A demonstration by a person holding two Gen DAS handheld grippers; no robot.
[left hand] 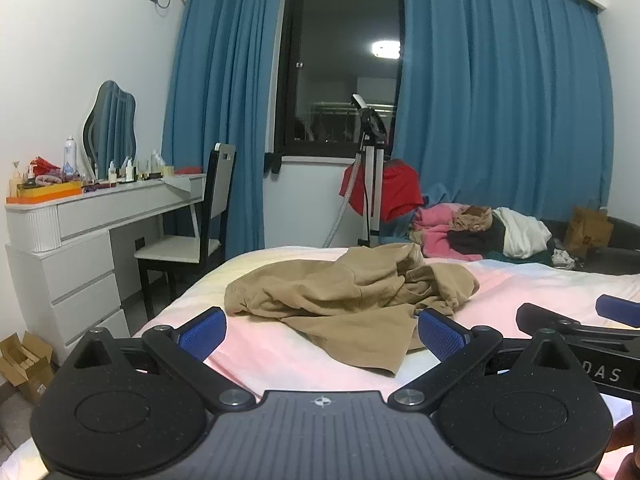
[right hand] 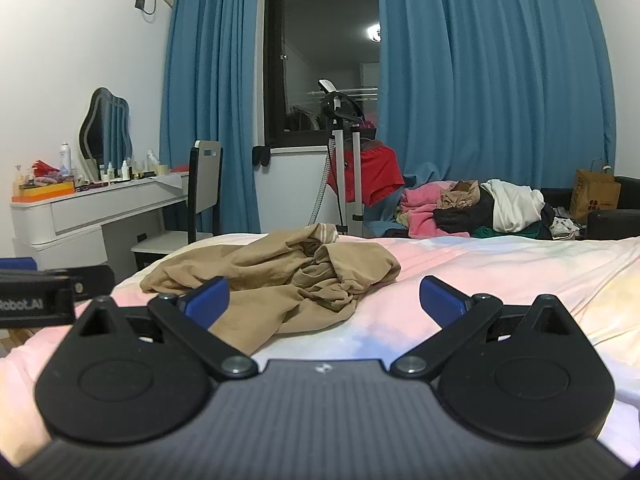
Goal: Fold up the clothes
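Note:
A crumpled tan garment (left hand: pixel 344 292) lies in a heap on the pink-and-white bed (left hand: pixel 280 364). My left gripper (left hand: pixel 320 334) hovers just short of its near edge, blue pads wide apart, open and holding nothing. In the right wrist view the same tan garment (right hand: pixel 280 276) lies ahead and to the left. My right gripper (right hand: pixel 324 300) is open over the bed (right hand: pixel 500 272), its left pad near the cloth's edge. The right gripper's body (left hand: pixel 580 332) shows at the right of the left wrist view, and the left gripper's body (right hand: pixel 36 300) at the left of the right wrist view.
A pile of mixed clothes (left hand: pixel 480 228) lies on a dark sofa beyond the bed. A garment steamer stand (left hand: pixel 370 176) with a red garment stands by the window. A white dressing table (left hand: pixel 104 216) and chair (left hand: pixel 192 236) are to the left, blue curtains (left hand: pixel 500 100) behind.

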